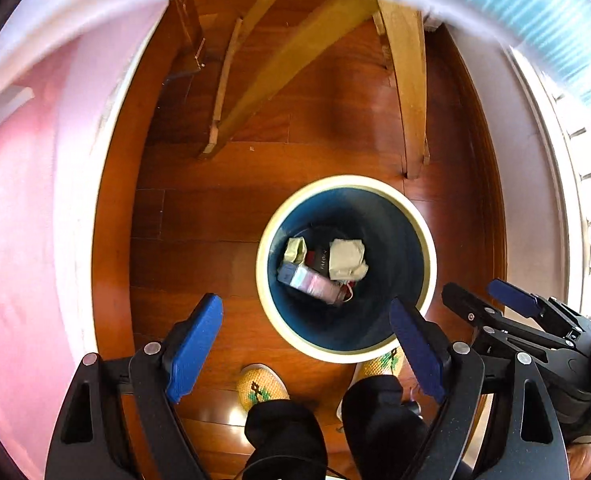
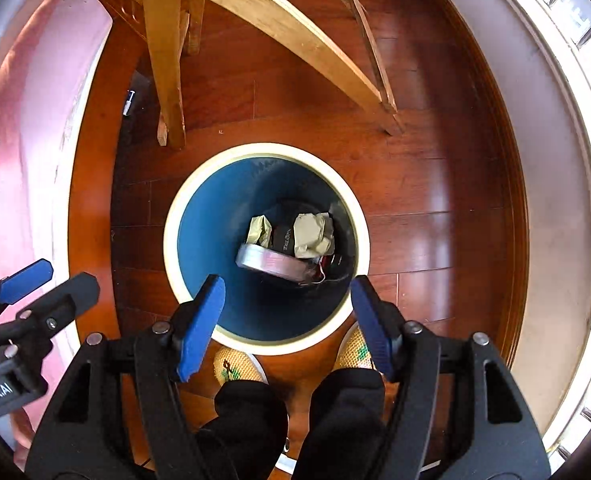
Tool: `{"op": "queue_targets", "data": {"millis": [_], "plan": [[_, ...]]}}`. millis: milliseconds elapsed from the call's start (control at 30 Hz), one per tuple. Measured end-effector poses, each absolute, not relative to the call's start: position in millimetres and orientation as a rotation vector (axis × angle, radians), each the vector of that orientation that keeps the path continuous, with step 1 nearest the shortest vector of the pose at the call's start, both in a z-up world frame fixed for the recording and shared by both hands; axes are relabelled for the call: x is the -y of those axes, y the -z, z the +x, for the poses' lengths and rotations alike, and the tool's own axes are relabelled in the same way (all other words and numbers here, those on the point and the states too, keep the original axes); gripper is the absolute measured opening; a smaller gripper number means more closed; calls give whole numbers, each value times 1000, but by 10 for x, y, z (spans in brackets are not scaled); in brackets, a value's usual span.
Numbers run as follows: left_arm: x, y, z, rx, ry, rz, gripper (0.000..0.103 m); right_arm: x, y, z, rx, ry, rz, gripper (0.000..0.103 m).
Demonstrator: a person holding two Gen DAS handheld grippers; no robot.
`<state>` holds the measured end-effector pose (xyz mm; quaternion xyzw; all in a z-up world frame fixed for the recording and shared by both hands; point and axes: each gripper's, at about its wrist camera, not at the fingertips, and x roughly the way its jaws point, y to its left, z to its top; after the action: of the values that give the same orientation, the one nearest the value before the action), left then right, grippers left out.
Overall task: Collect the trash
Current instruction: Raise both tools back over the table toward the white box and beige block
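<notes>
Both tools hang spread and empty over the bin [image 2: 266,151] — right tool [image 2: 287,320], left tool [image 1: 307,344]. Trash [image 2: 291,246] lies at its bottom; best lift away straight, clear of the rim.

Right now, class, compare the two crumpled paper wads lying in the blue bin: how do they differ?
The left paper wad looks smaller and yellower; the right paper wad is larger and paler grey-beige. The left one lies against the bin's wall side, the right one nearer the centre, with a dark packet between them. Both are crumpled and rest on other trash.
</notes>
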<state>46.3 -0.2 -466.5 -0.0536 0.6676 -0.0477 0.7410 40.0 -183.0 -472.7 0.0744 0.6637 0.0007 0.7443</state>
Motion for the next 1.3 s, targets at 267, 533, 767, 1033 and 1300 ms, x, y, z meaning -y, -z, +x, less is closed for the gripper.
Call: {"op": "queue_targets", "data": {"millis": [267, 533, 767, 1033, 1300], "plan": [[-211, 3733, 403, -1402, 93, -132, 87, 1704, 3898, 343, -1416, -12, 157, 63], [-312, 2408, 373, -1263, 123, -76, 87, 1483, 2727, 292, -1350, -59, 148, 63], [-327, 1365, 385, -1130, 154, -69, 87, 1434, 1759, 290, -1239, -118, 101, 63], [-219, 375, 485, -992, 138, -34, 87, 1588, 825, 400, -1069, -159, 64, 63], [28, -209, 682, -935, 85, 17, 87, 1880, 162, 672, -940, -224, 34, 63]]}}
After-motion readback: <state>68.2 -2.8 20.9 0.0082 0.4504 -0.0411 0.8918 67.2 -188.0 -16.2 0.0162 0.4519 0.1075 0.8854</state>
